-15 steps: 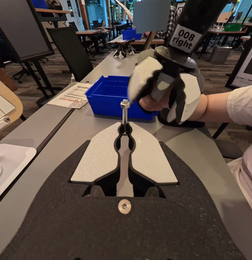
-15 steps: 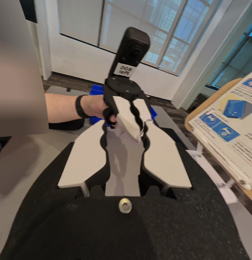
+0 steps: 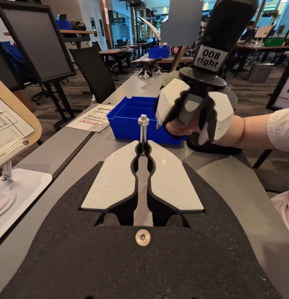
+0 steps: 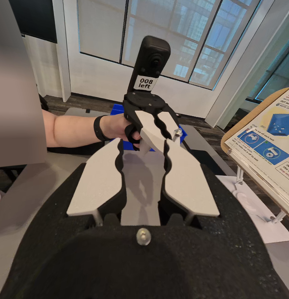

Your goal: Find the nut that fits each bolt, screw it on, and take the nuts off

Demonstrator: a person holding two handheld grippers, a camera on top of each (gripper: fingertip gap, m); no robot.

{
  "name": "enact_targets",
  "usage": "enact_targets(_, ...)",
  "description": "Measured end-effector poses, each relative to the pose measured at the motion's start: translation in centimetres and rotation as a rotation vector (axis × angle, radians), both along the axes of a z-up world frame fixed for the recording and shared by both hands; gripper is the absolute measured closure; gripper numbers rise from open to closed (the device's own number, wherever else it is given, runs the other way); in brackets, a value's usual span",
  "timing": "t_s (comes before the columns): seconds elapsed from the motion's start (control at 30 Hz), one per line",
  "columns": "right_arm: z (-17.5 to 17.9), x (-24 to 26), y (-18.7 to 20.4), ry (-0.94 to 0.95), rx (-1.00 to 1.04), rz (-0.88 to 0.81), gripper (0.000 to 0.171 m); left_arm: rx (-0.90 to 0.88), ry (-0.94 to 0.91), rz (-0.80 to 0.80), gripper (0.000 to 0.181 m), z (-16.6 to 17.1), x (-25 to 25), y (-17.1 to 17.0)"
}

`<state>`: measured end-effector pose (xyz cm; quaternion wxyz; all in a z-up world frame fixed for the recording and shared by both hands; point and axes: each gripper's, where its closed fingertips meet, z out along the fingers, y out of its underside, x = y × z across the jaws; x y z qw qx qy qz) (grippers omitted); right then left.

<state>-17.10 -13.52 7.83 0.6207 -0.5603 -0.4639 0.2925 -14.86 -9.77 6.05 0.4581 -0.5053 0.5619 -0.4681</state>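
Left tool [image 3: 143, 146] clamps the bolt [image 3: 142, 134] low, upright. Right tool [image 3: 179, 127] gapes empty beside the nut [image 3: 143, 121]. Small, rigid, slick steel: pinch its flats.

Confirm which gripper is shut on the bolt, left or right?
The left gripper: its fingertips clamp the bolt, standing upright with the nut near its top. The right gripper is open and empty.

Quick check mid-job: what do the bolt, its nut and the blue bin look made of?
Bolt: looks like bright plated steel, with shiny silver threads. Nut: the same silvery metal, with glinting hex faces, probably zinc-plated. Blue bin: looks like moulded plastic, uniform saturated blue with a slight sheen and ribbed inner walls.
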Motion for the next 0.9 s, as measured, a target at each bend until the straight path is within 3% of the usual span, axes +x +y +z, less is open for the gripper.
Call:
enact_targets(0.17, 0.4, 0.6, 1.4, 0.070, -0.013, -0.080, 0.104, -0.017, -0.006, -0.087, 0.177, -0.1, 0.4, -1.6)
enact_targets(0.27, 0.4, 0.0, 0.9, 0.105, -0.036, -0.026, 0.099, 0.018, 0.027, -0.108, 0.177, -0.9, 1.2, -2.6)
enact_targets(0.37, 0.1, -0.6, 0.0, 0.083, -0.057, 0.041, 0.099, -0.010, 0.016, -0.087, 0.177, -0.9, 1.3, -2.1)
enact_targets(0.43, 0.1, -0.5, 0.2, 0.069, -0.043, 0.017, 0.090, -0.027, -0.005, -0.036, 0.177, -0.5, 0.8, -0.9)
enact_targets(0.5, 0.3, -0.4, -0.5, 0.054, -0.026, 0.057, 0.111, -0.054, -0.034, 0.020, 0.177, 0.2, 0.1, 0.5)
enact_targets(0.53, 0.5, -0.3, -0.5, 0.066, -0.026, 0.048, 0.111, -0.075, -0.049, 0.017, 0.177, 0.5, -0.2, 0.8)
enact_targets(0.73, 0.1, -0.6, 1.0, 0.101, -0.007, -0.038, 0.077, -0.073, -0.044, -0.129, 0.177, 0.0, 1.0, -2.5)
enact_targets(0.9, -0.4, -1.9, 0.1, 0.100, 0.004, 0.011, 0.073, -0.057, -0.022, -0.118, 0.177, -1.0, 2.4, -3.5)
